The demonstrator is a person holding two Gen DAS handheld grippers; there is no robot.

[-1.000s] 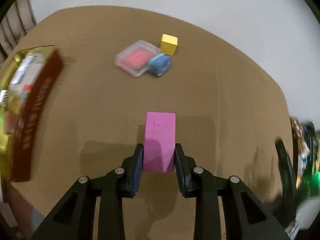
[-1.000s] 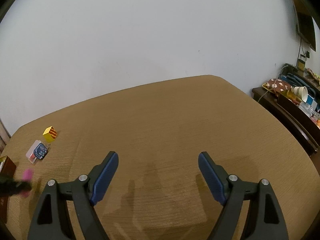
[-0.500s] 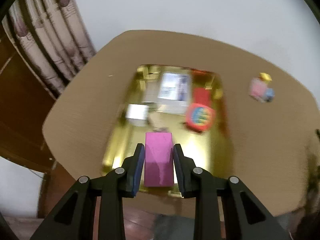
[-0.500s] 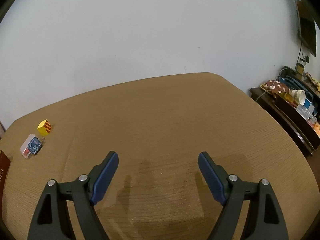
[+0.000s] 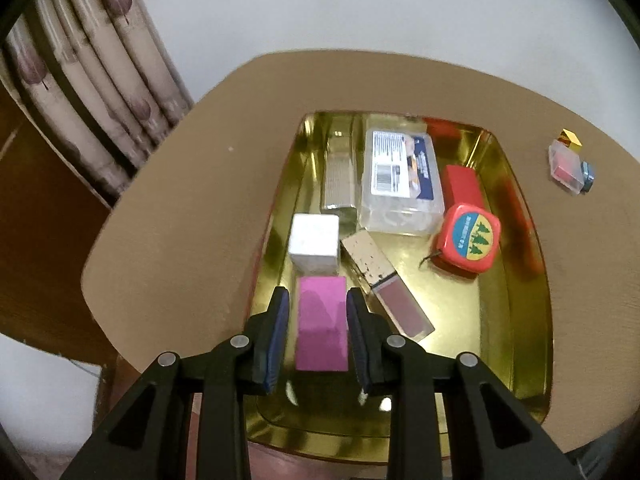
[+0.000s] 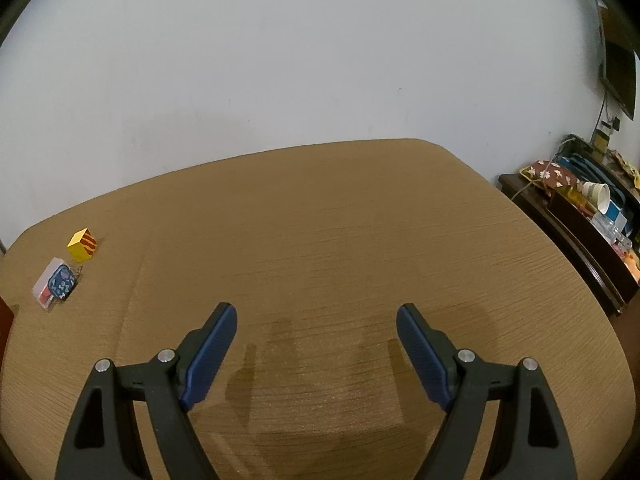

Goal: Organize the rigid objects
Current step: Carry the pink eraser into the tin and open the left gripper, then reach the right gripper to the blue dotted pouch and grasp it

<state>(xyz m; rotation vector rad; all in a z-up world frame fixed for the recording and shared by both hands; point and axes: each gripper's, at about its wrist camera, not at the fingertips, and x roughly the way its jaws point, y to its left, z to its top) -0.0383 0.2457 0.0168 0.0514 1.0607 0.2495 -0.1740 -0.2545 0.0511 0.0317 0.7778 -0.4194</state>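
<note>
Brown table [image 6: 340, 232] — white wall [image 6: 300, 60].

Indoor light, fairly dim, warm cast. Both views fisheye: table [image 6: 320, 240] edges bow, black vignette in the corners. Left wrist view slightly soft w/ motion blur, esp. the curtain [image 5: 92, 92]; gold tray [image 5: 532, 320] throws glare spots and mirror reflections near its closest rim. Right wrist view sharper; soft double shadows of the right claw [image 6: 316, 316] on the table just beyond it, so light comes from behind/above.

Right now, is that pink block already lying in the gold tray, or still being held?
Still held: the left gripper is shut on the pink block, above the gold tray.
</note>
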